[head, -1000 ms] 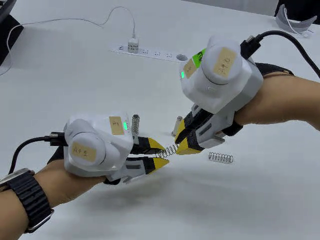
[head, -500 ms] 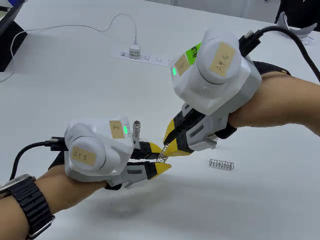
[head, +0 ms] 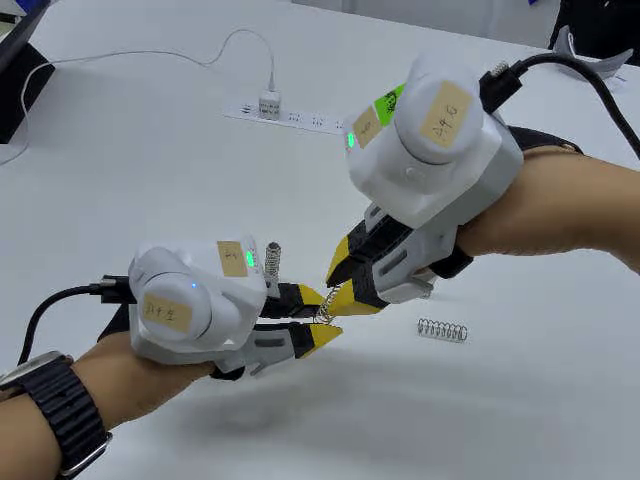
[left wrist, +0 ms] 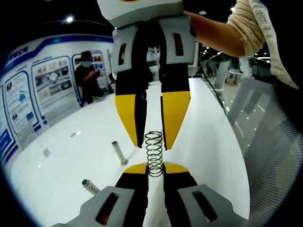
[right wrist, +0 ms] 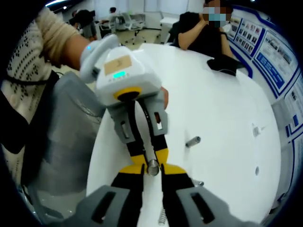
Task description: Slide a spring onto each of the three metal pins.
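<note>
A short steel spring (head: 325, 308) hangs above the table between my two grippers. My left gripper (head: 322, 316) comes in from the lower left and is shut on one end of the spring (left wrist: 153, 158). My right gripper (head: 336, 291) reaches down from the upper right, its yellow fingers (left wrist: 175, 116) closed on the other end (right wrist: 152, 166). Behind the left gripper stands a pin wearing a spring (head: 272, 258). A bare upright pin (left wrist: 118, 152) and the sprung pin (left wrist: 90, 187) stand to the left in the left gripper view. A loose spring (head: 442, 329) lies on the table to the right.
A white power strip (head: 290, 113) with a plugged charger and cable lies at the back of the white table (head: 150, 180). A dark object sits at the far left edge. People stand and sit in the background of the gripper views.
My right gripper has moved left and closer to the left gripper, so less of the spring shows between the two. The left gripper has stayed about where it was.
</note>
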`<state>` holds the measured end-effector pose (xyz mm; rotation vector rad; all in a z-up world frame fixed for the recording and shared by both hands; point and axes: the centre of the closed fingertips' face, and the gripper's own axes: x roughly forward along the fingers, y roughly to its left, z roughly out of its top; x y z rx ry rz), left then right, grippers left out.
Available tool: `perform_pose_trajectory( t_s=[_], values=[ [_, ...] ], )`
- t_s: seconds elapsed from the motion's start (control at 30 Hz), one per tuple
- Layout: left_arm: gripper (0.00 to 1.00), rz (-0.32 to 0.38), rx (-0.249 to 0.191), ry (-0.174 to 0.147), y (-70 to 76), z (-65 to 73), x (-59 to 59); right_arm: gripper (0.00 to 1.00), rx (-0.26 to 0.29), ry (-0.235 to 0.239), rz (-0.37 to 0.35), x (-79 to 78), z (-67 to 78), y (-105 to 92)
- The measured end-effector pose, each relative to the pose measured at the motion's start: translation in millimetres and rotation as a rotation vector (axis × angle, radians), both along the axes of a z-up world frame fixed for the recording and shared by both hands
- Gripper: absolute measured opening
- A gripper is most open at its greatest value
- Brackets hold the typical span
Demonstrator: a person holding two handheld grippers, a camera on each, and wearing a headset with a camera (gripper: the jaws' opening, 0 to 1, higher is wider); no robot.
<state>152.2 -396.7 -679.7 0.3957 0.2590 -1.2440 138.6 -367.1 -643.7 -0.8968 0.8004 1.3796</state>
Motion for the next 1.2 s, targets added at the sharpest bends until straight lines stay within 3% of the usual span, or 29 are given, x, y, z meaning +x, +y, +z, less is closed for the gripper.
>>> perform_pose_trajectory(
  t_s=[0.63,0.93,1.2],
  values=[
    [0.12,0.034,-0.045,0.008,-0.7,7.2,5.7,0.12,0.009,-0.014,-0.020,8.6,-4.7,1.1],
    [0.22,0.050,-0.054,0.020,1.6,5.9,6.0,0.12,0.008,-0.018,-0.040,13.0,-2.9,-2.3],
    [0.31,0.081,-0.073,0.049,13.7,4.6,5.2,0.12,0.002,-0.028,-0.067,20.2,2.5,-12.2]
  ],
)
